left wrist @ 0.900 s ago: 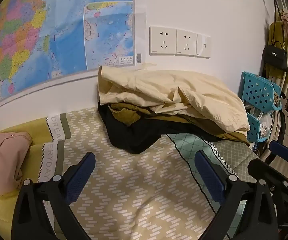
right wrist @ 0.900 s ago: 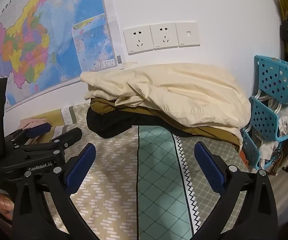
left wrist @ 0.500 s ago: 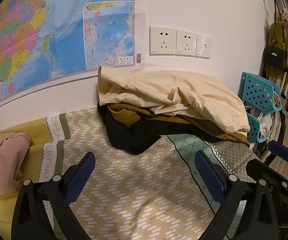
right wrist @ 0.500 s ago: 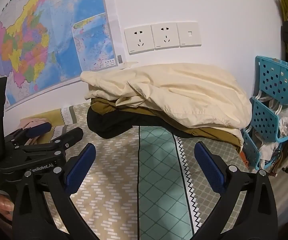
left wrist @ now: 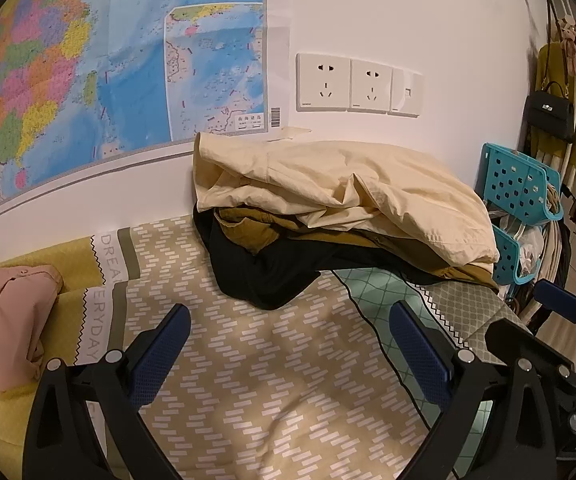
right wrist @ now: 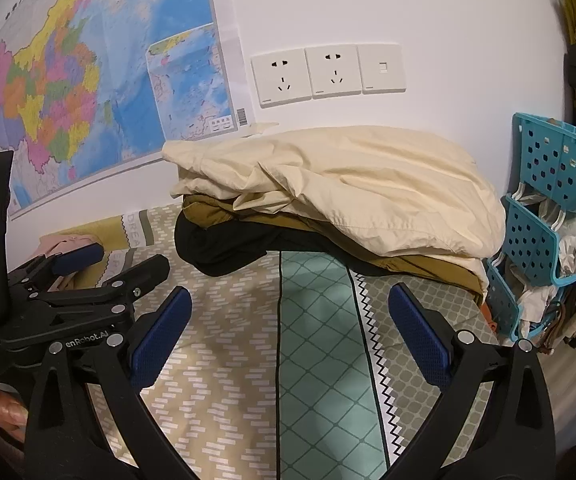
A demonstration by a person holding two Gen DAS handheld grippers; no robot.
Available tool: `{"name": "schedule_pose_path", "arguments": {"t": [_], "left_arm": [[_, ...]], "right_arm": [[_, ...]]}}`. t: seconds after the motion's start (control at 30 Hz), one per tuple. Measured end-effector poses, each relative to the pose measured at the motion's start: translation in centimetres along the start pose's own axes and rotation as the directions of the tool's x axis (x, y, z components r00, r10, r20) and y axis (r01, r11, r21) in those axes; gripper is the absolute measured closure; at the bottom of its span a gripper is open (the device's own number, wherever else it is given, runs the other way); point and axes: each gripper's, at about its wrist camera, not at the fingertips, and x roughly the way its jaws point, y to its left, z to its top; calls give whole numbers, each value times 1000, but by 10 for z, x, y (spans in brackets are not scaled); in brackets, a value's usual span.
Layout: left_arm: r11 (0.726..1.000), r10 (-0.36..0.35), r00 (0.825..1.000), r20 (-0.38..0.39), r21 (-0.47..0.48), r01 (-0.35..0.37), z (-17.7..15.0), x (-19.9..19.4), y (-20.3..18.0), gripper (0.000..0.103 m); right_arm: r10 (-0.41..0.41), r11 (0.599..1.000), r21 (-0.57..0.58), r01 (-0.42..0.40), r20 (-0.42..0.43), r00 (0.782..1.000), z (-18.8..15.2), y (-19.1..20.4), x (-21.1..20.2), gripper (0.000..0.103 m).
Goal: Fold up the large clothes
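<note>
Both grippers hover over the bed (left wrist: pixel 272 384), nothing held. Left gripper (left wrist: pixel 288 354) jaws wide apart, blue pads (left wrist: pixel 156 360) w/ bare bedspread showing between them. Right gripper (right wrist: pixel 289 344) same: jaws spread wide, empty, pads (right wrist: pixel 419 332) clear of any fabric.

Clothes pile (left wrist: pixel 339 216) sits at the far side of the bed against the wall, ahead of both grippers, not touching either. 3 layers visible: cream garment (left wrist: pixel 367 184) on top, crumpled, draped toward the right edge; mustard-brown garment (left wrist: pixel 248 228) under it, poking out at the left and along the right side; black garment (left wrist: pixel 264 276) at the bottom, spilling forward onto the bedspread. Same stack in right view: cream garment (right wrist: pixel 347 184), brown (right wrist: pixel 415 264), black (right wrist: pixel 224 248).

Bedspread: tan w/ white dashes on the left part, teal diamond strip (right wrist: pixel 319 344) in the middle, grey lattice panel on the right w/ zigzag border. Pink folded item (left wrist: pixel 8 320) at the left end of the bed, well apart from the pile.

In right view the left gripper (right wrist: pixel 88 280) is seen at lower left, just beside the right one; a bit of hand (right wrist: pixel 0 408) visible under it.

Wall behind: colourful map (left wrist: pixel 88 72), outlet panel (left wrist: pixel 357 84) above the pile. Blue perforated baskets (right wrist: pixel 547 208) at the right off the bed edge; black handbag (left wrist: pixel 549 110) hanging further right.
</note>
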Motion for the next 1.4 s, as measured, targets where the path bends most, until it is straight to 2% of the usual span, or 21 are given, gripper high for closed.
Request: {"name": "schedule_pose_path", "arguments": {"t": [1.4], "left_arm": [[1000, 0, 1000, -17, -13, 0, -1, 3, 0, 7]], "right_arm": [[-6, 1000, -12, 6, -8, 1000, 1, -1, 2, 6]]}}
